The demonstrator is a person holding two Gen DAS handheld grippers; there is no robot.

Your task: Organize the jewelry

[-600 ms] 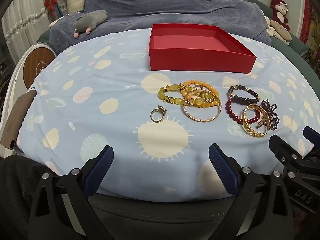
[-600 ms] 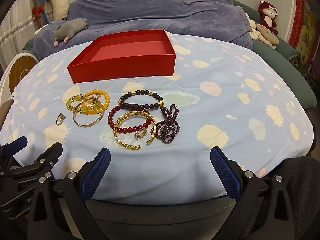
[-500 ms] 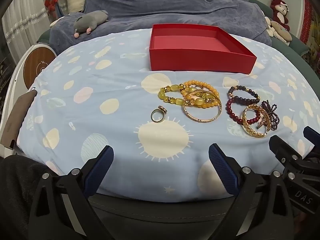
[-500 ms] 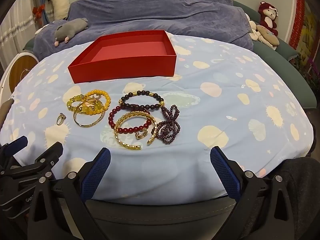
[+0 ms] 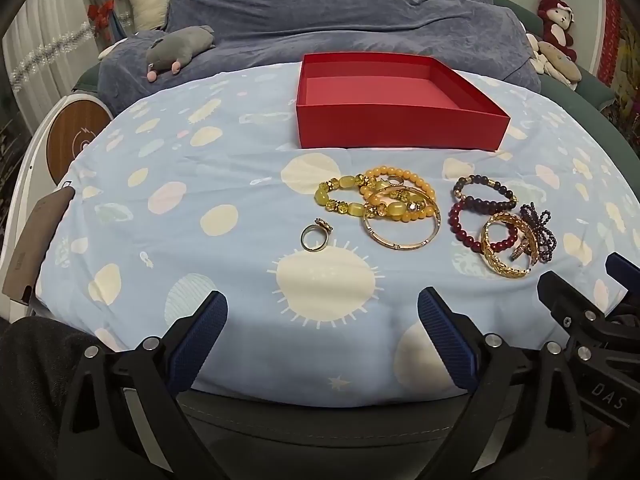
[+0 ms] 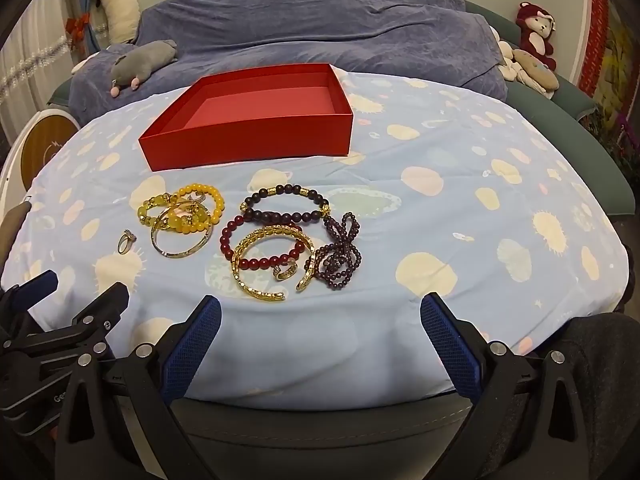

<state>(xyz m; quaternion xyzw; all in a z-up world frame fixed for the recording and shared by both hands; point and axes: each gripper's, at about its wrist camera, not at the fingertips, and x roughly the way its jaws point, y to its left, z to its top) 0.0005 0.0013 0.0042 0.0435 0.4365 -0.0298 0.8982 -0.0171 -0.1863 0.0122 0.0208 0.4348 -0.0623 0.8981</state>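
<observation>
Nothing lifted yet: opening step, with all the jewelry lying loose on the worktop's blue patterned cloth (image 5: pixel 168 184) and the red box (image 5: pixel 400 128) empty behind it. Left gripper (image 5: pixel 322 330) spread wide, nothing between the fingers, hovering low at the near edge. Right gripper (image 6: pixel 320 332) likewise released and empty, just beside the left one.

Two clusters in front of the box. On the left, yellow bead bracelets (image 5: pixel 376 196) tangled with a thin gold bangle (image 5: pixel 402 236), and a lone ring (image 5: pixel 314 236) just apart from them. On the right, a dark bead bracelet (image 6: pixel 286 202), a red bead bracelet (image 6: pixel 260 252) overlapped by an open gold cuff (image 6: pixel 268 264), a small ring (image 6: pixel 285 271) inside the cuff, and a purple bead strand (image 6: pixel 340 252) touching its end.

Likely next: pick one piece and carry it to the box. Lone ring probably the cleanest start for the left side (no neighbours to drag along), though small and flat on soft cloth, so a low, careful pinch needed. For the right side, overlapping pieces likely to come up together unless an outer one is taken first.
</observation>
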